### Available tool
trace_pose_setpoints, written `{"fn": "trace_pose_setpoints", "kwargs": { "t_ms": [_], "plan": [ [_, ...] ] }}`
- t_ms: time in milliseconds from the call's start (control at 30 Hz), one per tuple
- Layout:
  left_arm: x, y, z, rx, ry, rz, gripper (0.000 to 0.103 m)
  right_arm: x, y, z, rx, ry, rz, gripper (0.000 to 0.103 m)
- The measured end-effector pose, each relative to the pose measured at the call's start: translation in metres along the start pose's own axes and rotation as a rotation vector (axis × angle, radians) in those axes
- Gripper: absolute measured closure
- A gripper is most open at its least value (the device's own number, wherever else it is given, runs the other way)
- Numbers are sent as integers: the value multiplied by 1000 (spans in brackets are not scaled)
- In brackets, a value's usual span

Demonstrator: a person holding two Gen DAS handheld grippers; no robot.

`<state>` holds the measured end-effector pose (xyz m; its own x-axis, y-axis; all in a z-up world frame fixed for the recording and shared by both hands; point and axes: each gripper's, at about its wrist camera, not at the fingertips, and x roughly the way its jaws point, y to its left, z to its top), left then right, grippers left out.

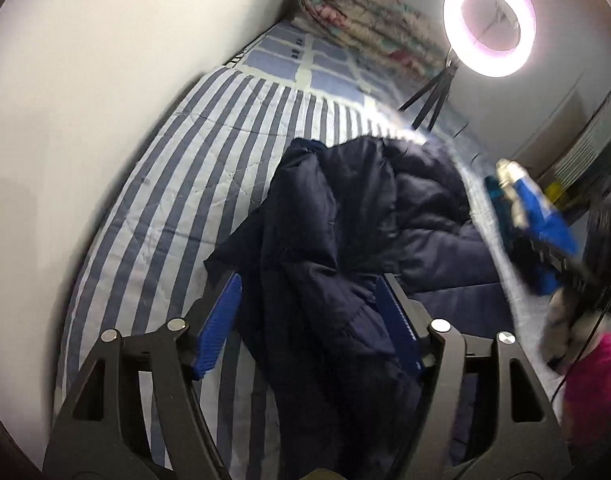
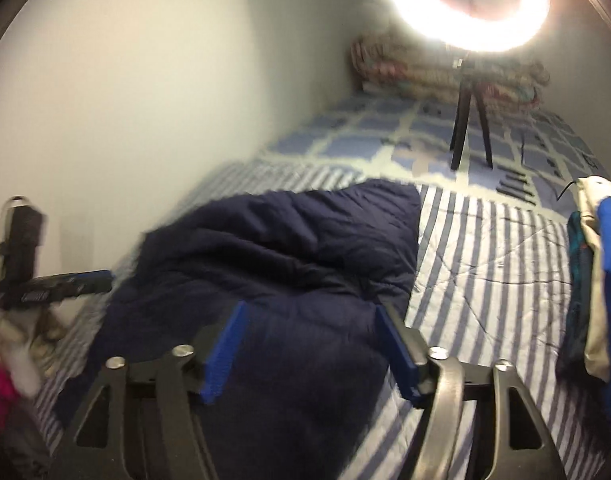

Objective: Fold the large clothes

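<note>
A dark navy puffer jacket [image 1: 345, 216] lies crumpled on a blue-and-white striped bedspread [image 1: 177, 184]. My left gripper [image 1: 309, 284] is open with its blue pads on either side of a raised fold of the jacket, nothing clamped. My right gripper [image 2: 307, 312] is open above the jacket [image 2: 273, 248], which lies bunched on the bedspread [image 2: 485, 264]. The right gripper also shows blurred at the right edge of the left wrist view [image 1: 537, 216]. The left gripper shows at the left edge of the right wrist view [image 2: 57, 284].
A lit ring light [image 1: 489, 20] on a small black tripod [image 2: 469, 128] stands on the bed. A rolled floral quilt [image 1: 369, 24] lies at the head. White wall [image 1: 85, 100] runs along one side. A pile of blue and beige clothes [image 2: 597, 280] sits at the right.
</note>
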<state>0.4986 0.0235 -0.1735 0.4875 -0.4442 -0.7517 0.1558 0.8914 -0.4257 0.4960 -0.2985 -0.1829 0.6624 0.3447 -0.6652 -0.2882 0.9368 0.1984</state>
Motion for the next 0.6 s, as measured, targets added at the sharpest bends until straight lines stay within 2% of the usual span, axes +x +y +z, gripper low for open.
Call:
{"fn": "trace_pose_setpoints", "kwargs": {
  "t_ms": [100,233,300,367,433,600],
  "plan": [
    [-2,14,1,-65,30,-67,31,-18,-9,-27,23,49,60,17],
    [7,33,-3,-184,73,-131,31,-13,-26,-55,89,155,97,16],
    [17,38,-7,-224,113,-153,31,-8,-37,-65,149,166,120,16],
    [20,39,-10,-219,131,-140,31,0,-50,-72,226,172,162,16],
    [23,43,-11,-238,137,-163,31,12,-62,-79,310,187,224,16],
    [38,69,-19,-388,133,-300,31,31,-67,-89,401,188,302,13]
  ]
}}
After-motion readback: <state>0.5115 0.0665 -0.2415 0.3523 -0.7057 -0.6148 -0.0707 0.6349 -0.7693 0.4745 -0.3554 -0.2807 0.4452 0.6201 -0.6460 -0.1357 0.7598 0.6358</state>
